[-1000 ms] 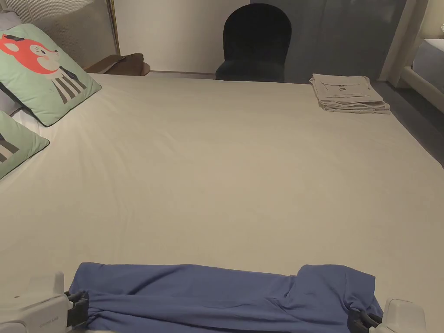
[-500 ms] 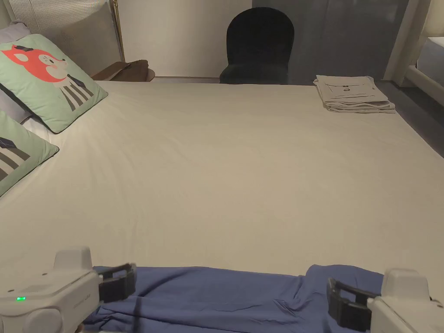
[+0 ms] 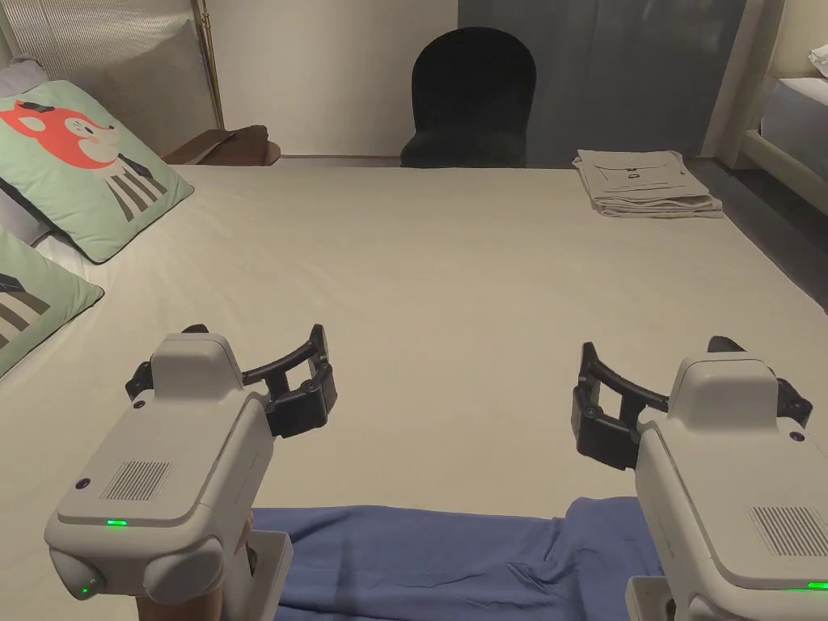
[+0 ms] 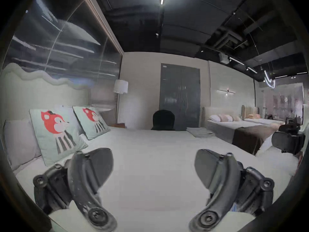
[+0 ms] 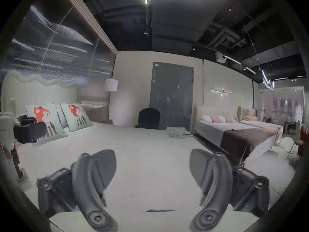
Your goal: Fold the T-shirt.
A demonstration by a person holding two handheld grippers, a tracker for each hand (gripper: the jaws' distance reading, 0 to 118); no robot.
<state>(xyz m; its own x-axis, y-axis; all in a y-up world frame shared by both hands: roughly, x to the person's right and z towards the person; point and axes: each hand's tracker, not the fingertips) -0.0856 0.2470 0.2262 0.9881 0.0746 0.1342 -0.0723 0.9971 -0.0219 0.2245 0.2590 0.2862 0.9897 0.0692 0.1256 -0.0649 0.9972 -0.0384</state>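
The blue T-shirt (image 3: 453, 558) lies as a long folded strip across the near edge of the cream bed (image 3: 453, 307). My left gripper (image 3: 242, 348) hovers above the bed just beyond the shirt's left end. Its jaws stand wide apart in the left gripper view (image 4: 153, 165), with nothing between them. My right gripper (image 3: 663, 356) hovers beyond the shirt's right end, also open and empty in the right gripper view (image 5: 153, 165). A thin sliver of the T-shirt (image 5: 159, 210) shows below its jaws. Neither gripper touches the cloth.
Two green fox-print pillows (image 3: 81, 162) lean at the left of the bed. A stack of folded beige clothes (image 3: 644, 182) sits at the far right corner. A black chair (image 3: 471, 101) stands behind the bed. Another bed (image 5: 234, 131) stands to the right across a dark aisle.
Both grippers have come off the ends of the shirt and risen up and forward over the bed, their jaws now wide apart. The shirt stays lying at the near edge.
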